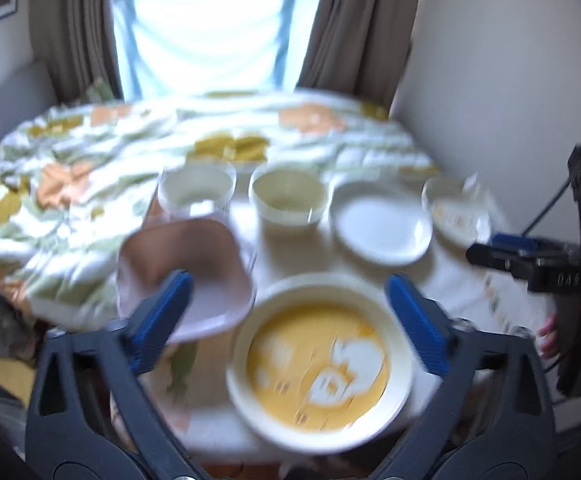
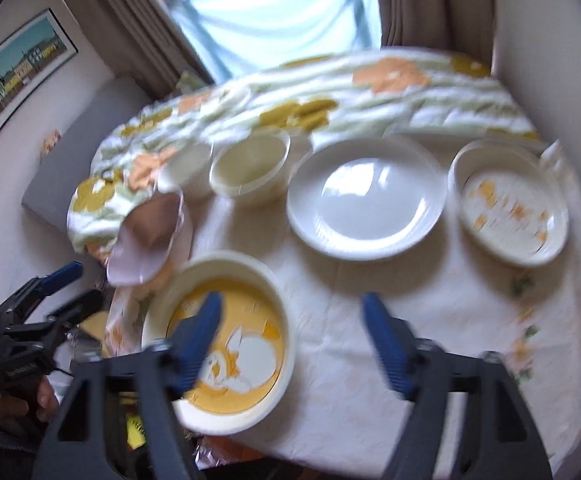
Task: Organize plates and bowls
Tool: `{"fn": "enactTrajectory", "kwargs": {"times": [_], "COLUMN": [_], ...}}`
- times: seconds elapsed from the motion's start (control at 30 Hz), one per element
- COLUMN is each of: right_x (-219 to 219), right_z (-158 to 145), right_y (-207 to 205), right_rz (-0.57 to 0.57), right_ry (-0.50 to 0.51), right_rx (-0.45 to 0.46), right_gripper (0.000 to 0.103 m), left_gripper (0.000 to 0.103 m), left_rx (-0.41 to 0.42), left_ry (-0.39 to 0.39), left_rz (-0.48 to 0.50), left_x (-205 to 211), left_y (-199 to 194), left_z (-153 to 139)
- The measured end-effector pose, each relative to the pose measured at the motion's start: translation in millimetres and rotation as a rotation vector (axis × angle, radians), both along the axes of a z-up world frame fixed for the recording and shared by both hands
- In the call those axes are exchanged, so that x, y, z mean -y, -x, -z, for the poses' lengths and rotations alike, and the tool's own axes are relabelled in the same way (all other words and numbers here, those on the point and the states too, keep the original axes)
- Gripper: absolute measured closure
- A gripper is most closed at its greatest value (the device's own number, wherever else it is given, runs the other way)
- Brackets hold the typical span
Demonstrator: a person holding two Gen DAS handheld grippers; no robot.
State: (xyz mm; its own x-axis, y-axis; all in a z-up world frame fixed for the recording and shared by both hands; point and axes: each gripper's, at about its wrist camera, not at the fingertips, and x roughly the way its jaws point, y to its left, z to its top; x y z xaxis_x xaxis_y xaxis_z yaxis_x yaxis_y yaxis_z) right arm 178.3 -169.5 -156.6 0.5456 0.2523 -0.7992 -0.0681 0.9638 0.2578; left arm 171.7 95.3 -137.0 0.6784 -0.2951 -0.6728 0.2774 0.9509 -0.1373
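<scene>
A yellow-patterned plate with a cream rim (image 1: 320,364) (image 2: 218,340) lies at the near table edge. A pink squarish bowl (image 1: 186,276) (image 2: 150,236) sits tilted at the table's left edge. Behind stand two cream bowls (image 1: 198,190) (image 1: 288,196) (image 2: 252,168), a white plate (image 1: 382,228) (image 2: 366,200) and an orange-speckled plate (image 1: 456,212) (image 2: 510,204). My left gripper (image 1: 288,308) is open above the yellow plate; its left finger overlaps the pink bowl. My right gripper (image 2: 292,336) is open and empty over the tablecloth. Both views are blurred.
A round table (image 2: 370,360) carries a pale cloth, with a floral quilt (image 1: 90,160) bunched over its far half. A window with brown curtains is behind. A wall is close on the right. The right gripper shows at the left wrist view's right edge (image 1: 538,268).
</scene>
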Motion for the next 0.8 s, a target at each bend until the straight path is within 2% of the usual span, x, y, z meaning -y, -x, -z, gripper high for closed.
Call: {"fn": "enactTrajectory", "kwargs": {"times": [0.07, 0.1, 0.23, 0.37, 0.5, 0.6, 0.7, 0.8], "right_x": [13, 20, 43, 71, 89, 103, 111, 115], "right_z": [-20, -27, -41, -38, -20, 2, 27, 57], "right_y": [-3, -6, -33, -61, -92, -119, -140, -161], "right_rz": [0.007, 0.007, -0.025, -0.053, -0.143, -0.221, -0.303, -0.381], "right_ry": [0.014, 0.023, 0.112, 0.14, 0.156, 0.154, 0.138, 0.103], "right_rx": [0.076, 0.093, 0.079, 0.073, 0.026, -0.014, -0.053, -0.113], "right_gripper": [0.0, 0.0, 0.0, 0.0, 0.0, 0.0, 0.001, 0.015], "left_gripper": [0.0, 0.0, 0.0, 0.0, 0.0, 0.0, 0.0, 0.001], "left_rx": [0.054, 0.052, 0.004, -0.04, -0.098, -0.162, -0.229, -0.305], "left_ry": [0.04, 0.046, 0.015, 0.009, 0.007, -0.011, 0.008, 0.038], "left_rz": [-0.001, 0.004, -0.013, -0.058, -0.113, -0.16, -0.195, -0.225], "left_x": [9, 16, 42, 64, 89, 106, 118, 126], "left_y": [-6, -13, -39, -52, -69, -84, -99, -114], "left_z": [-16, -19, -18, -10, 7, 30, 57, 89]}}
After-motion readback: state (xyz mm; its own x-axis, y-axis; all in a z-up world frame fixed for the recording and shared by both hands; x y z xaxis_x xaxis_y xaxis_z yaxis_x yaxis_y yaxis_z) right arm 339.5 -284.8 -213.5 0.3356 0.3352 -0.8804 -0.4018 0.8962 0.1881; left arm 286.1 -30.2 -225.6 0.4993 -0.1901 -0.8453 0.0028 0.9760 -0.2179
